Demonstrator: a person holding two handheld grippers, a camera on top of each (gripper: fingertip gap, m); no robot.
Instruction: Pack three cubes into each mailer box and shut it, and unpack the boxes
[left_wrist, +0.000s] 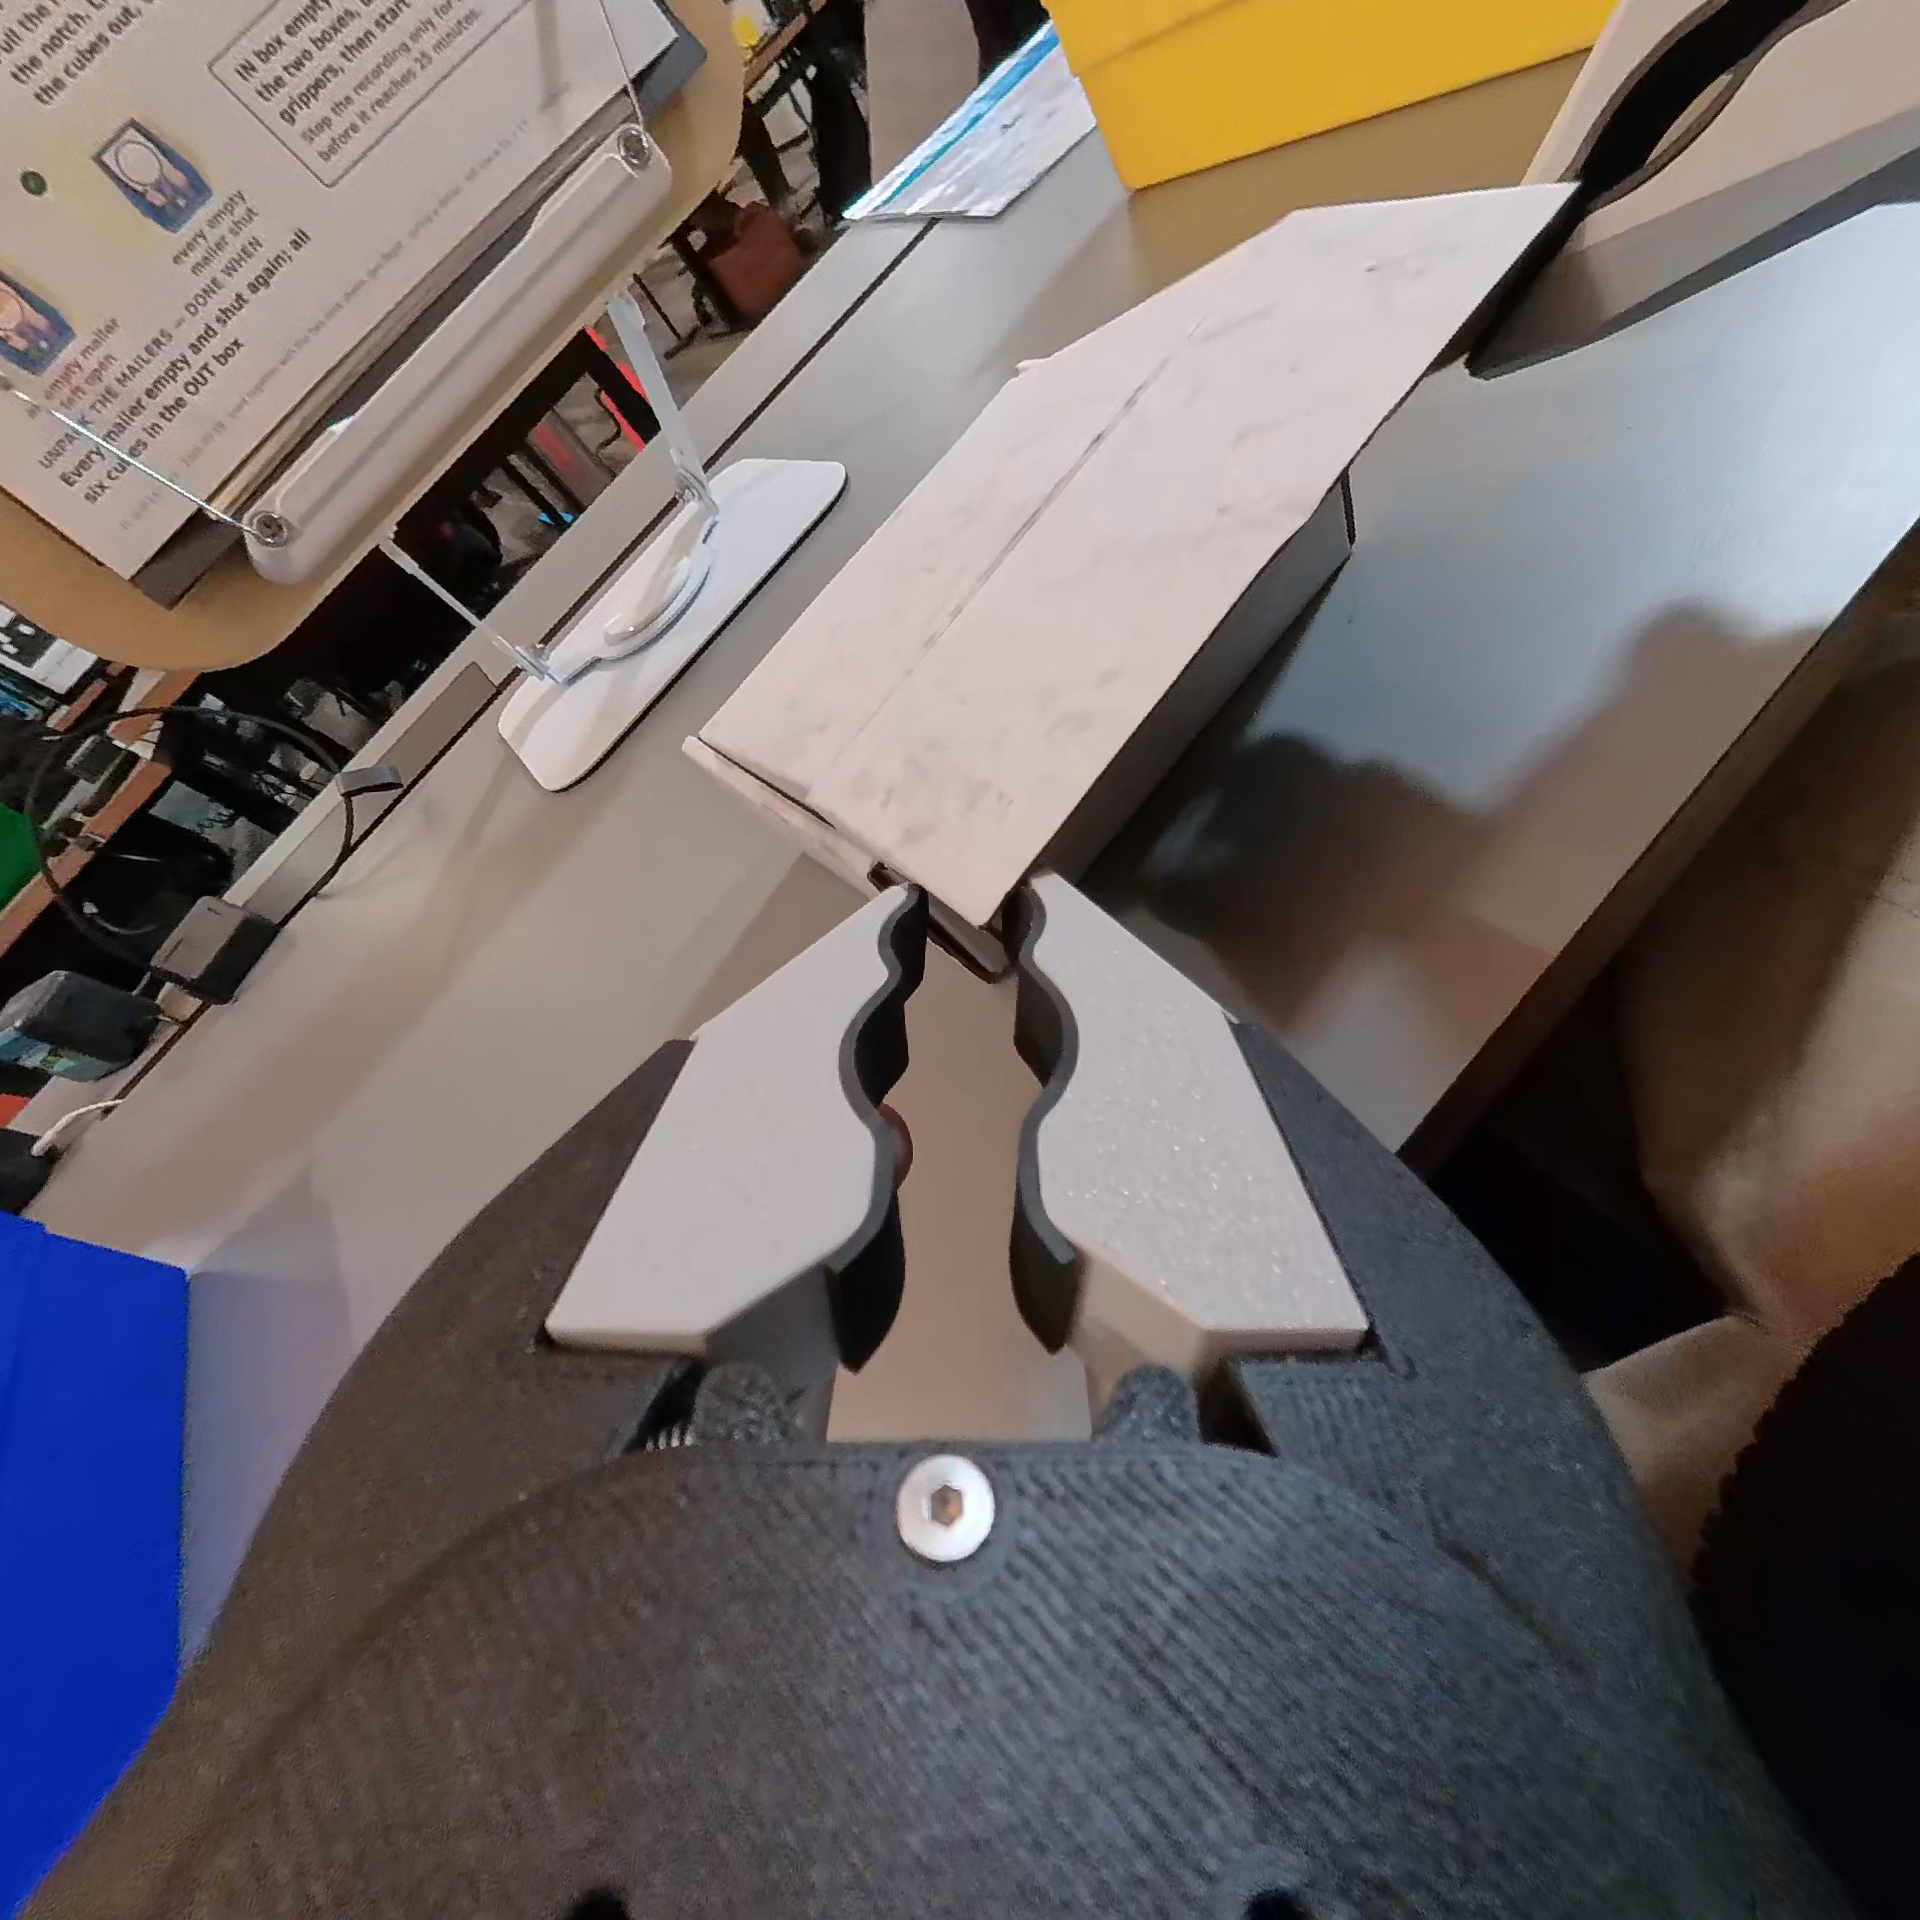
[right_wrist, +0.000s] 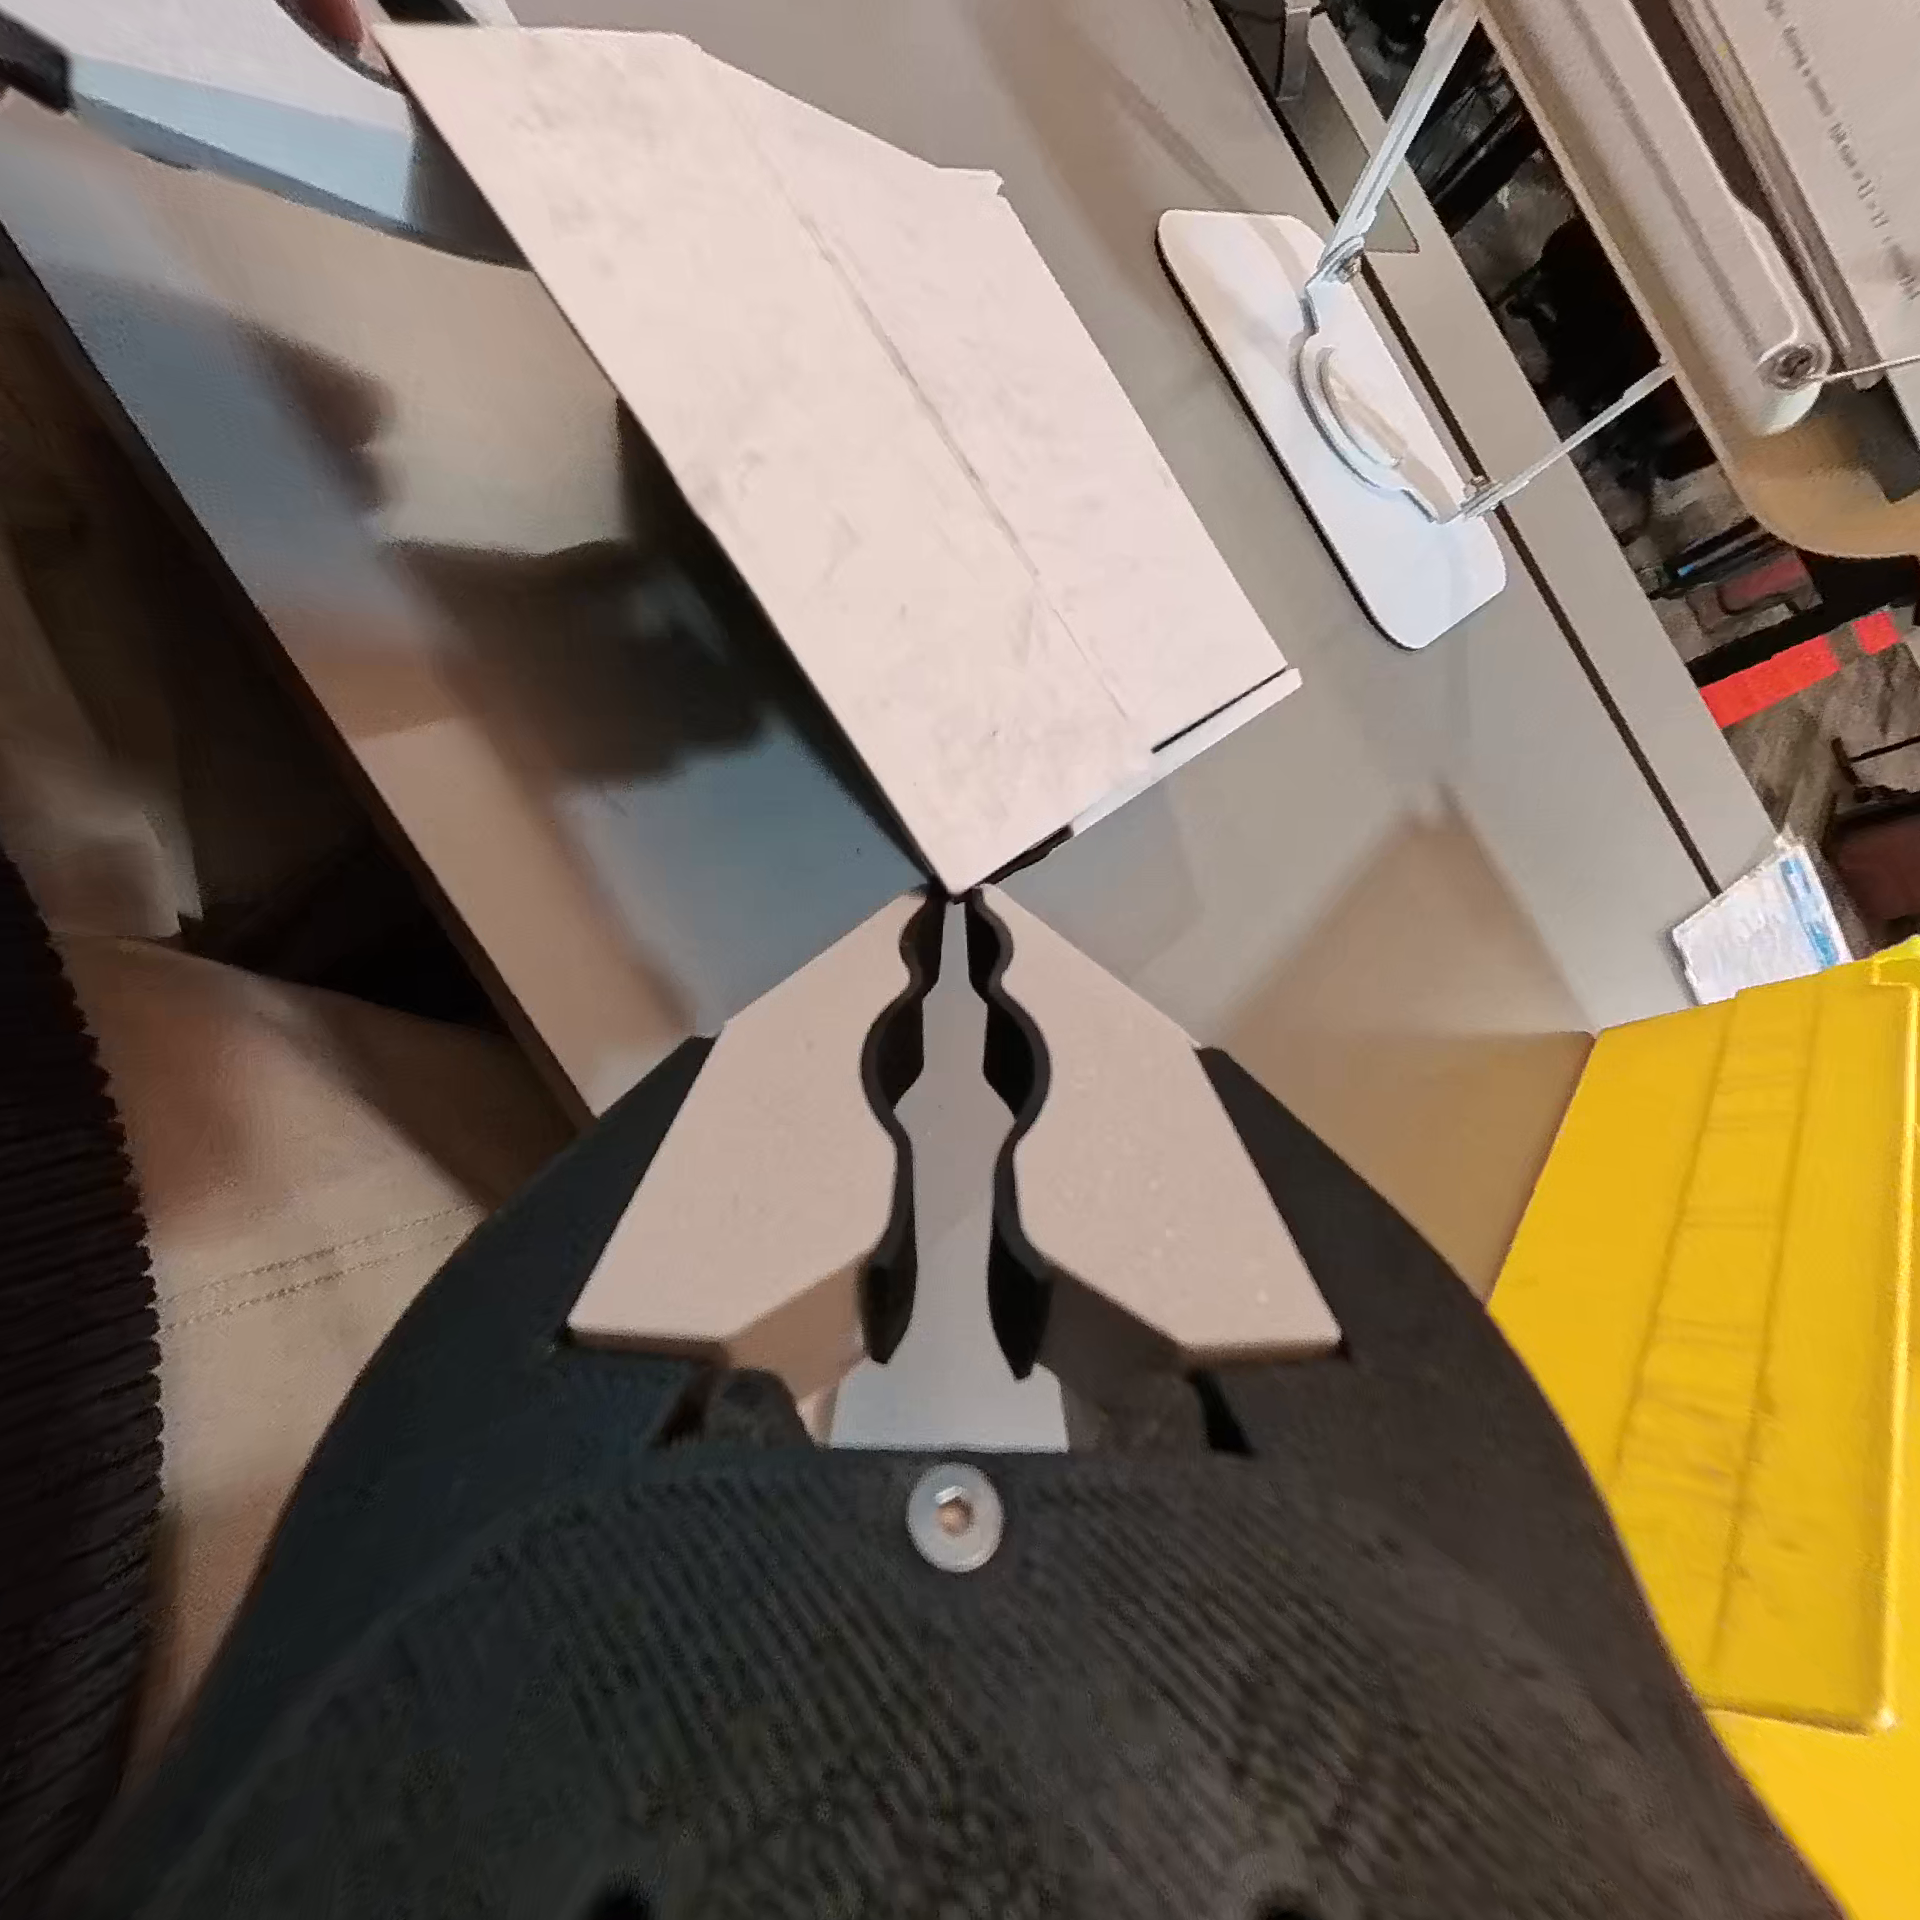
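Note:
A flat white mailer box (left_wrist: 1049, 582), lid down, hangs above the grey table (left_wrist: 499, 1018), held by two opposite corners. My left gripper (left_wrist: 968, 920) is shut on its near corner in the left wrist view. My right gripper (right_wrist: 954, 902) is shut on the other corner of the same box (right_wrist: 862, 488) in the right wrist view. The right gripper's black body also shows at the far end of the box in the left wrist view (left_wrist: 1662, 114). No cubes are in view, and the inside of the box is hidden.
A yellow bin (left_wrist: 1299, 83) stands at the far side, and close on the right in the right wrist view (right_wrist: 1714, 1403). A blue bin (left_wrist: 83, 1558) is at the lower left. A white sheet stand (left_wrist: 675, 613) holds an instruction sheet (left_wrist: 260, 239). The table's front edge and a person's lap (right_wrist: 312, 1195) are near. Across from one pair of fingers to the other is roughly 15 cm.

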